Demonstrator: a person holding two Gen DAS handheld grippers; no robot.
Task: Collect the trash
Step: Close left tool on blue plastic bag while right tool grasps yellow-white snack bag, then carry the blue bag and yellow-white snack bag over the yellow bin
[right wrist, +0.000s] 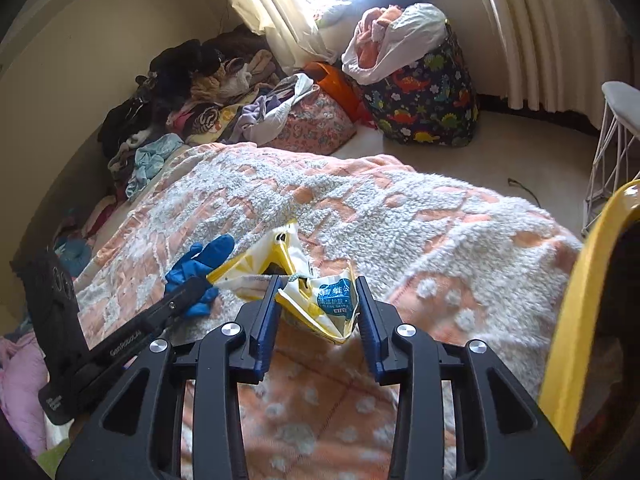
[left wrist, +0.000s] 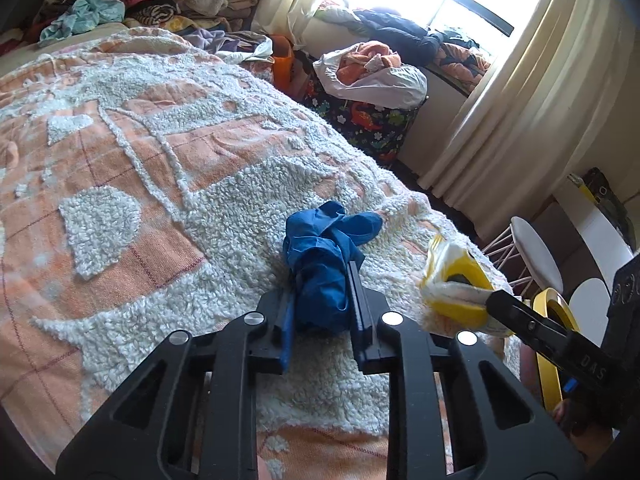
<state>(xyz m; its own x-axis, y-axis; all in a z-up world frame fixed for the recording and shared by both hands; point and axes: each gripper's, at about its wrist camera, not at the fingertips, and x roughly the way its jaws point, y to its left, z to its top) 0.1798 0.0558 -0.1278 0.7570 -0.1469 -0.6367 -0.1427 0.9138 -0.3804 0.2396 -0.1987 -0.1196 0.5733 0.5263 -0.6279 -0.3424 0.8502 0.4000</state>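
Left gripper: jaws set on either side of a crumpled blue glove, which lies on the bedspread near its right edge; the pads appear to be pressed against the glove, and the grasp is judged closed on it, though a firm hold is not confirmed. Right gripper: jaws spread wide about a yellow-and-white wrapper, just beside the glove and nearer the same edge; the wrapper is touched by the left pad only, the right pad standing apart, so it is not yet held. Risks noted: the glove is soft and bunched, and one loose finger is seen trailing beyond the jaws, so a partial pinch could let it slide out on lifting; the tufted pile of the bedspread could be nipped along with either item and dragged up. The wrapper is thin and crinkled, and could be pushed aside or over the bed edge if the jaws are closed off centre. The two grippers are close together, and a collision is judged possible if both are moved at once. A yellow rim is recorded at the right edge, possibly a bin. Farther off: a dinosaur-print bag and heaped clothes by the curtains.
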